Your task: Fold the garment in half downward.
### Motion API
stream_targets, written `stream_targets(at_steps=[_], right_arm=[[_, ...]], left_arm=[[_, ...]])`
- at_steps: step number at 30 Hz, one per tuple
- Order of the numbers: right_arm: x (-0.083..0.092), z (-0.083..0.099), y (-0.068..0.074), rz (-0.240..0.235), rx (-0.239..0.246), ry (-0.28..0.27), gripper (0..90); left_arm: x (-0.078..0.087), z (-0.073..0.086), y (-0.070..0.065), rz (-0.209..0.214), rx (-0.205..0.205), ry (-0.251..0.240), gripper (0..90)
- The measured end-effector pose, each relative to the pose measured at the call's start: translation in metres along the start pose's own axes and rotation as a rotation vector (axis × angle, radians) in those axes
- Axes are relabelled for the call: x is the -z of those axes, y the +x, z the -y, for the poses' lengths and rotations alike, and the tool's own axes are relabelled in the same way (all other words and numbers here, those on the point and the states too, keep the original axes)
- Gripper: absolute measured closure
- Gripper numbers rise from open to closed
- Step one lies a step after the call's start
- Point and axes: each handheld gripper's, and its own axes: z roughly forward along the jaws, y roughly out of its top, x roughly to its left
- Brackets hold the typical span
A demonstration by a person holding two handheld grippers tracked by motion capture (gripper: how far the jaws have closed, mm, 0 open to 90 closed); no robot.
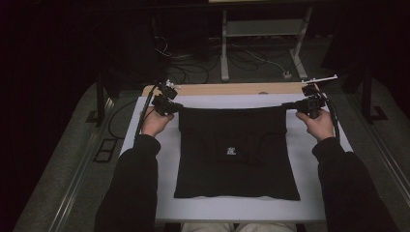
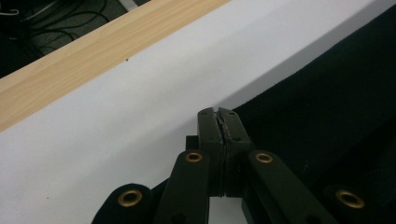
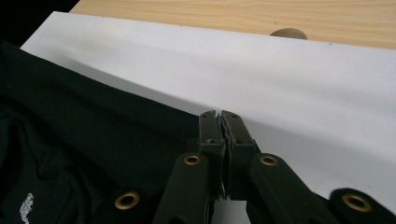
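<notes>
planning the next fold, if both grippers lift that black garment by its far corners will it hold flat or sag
The black garment likely sags: it is thin cloth lying flat with soft creases. Held by the left gripper and right gripper, its middle probably droops. It looks light.

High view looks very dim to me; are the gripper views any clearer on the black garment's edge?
High view: dark surround, black garment nearly featureless. Left gripper view: bright, sharp white sheet, soft shadow beside the cloth. Right gripper view: evenly lit, no glare.
</notes>
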Motion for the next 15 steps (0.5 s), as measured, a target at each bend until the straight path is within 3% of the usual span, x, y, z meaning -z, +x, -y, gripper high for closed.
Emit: stream_targets(at_steps=[3,7,15], right_arm=[[-0.003,0.0,-0.001,0.004,-0.003,0.004,86.7],[-0.007,0.002,-0.004,0.0,-0.009,0.012,86.5],[-0.014,0.003,-0.013,-0.023,-0.01,0.009,86.0]], left_arm=[[-0.004,0.001,0.001,0.003,0.014,-0.005,87.8],[-0.009,0.002,0.003,0.049,0.059,-0.029,87.7],[-0.023,0.007,0.011,0.053,0.091,-0.007,87.7]])
